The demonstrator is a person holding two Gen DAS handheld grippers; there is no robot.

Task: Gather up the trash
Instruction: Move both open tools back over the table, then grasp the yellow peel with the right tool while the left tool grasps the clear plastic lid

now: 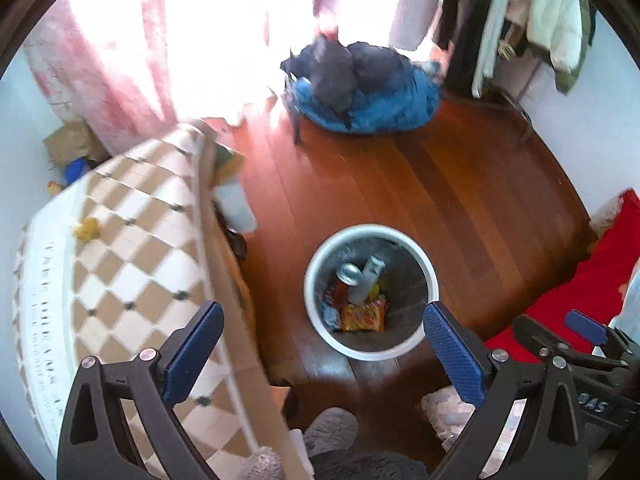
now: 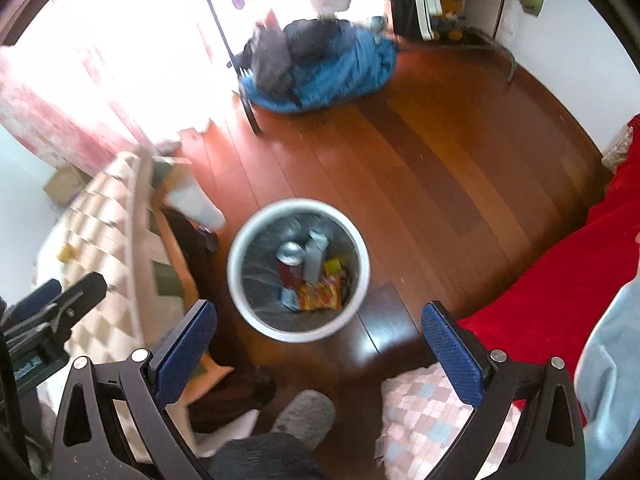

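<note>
A white round trash bin [image 1: 430, 276] [image 2: 240, 292] stands on the wooden floor below both grippers. Inside lie a drink can [image 1: 349, 274] [image 2: 291, 253], a pale carton [image 1: 370, 278] [image 2: 314, 256] and an orange snack wrapper [image 1: 363, 317] [image 2: 322, 296]. My left gripper [image 1: 322, 332] hangs open high above the bin, nothing between its blue pads. My right gripper [image 2: 318, 332] is also open and empty above the bin. The right gripper [image 1: 576, 336] shows at the lower right of the left wrist view. The left gripper [image 2: 60, 300] shows at the left of the right wrist view.
A table with a checked cloth [image 1: 132, 240] [image 2: 108, 224] is to the left, a small yellow scrap [image 1: 85, 229] on it. A red blanket [image 1: 592, 280] [image 2: 560, 280] lies right. A blue bundle [image 1: 376, 100] [image 2: 332, 76] sits far back. A grey slipper [image 2: 306, 412] and checked cushion [image 2: 420, 412] are near.
</note>
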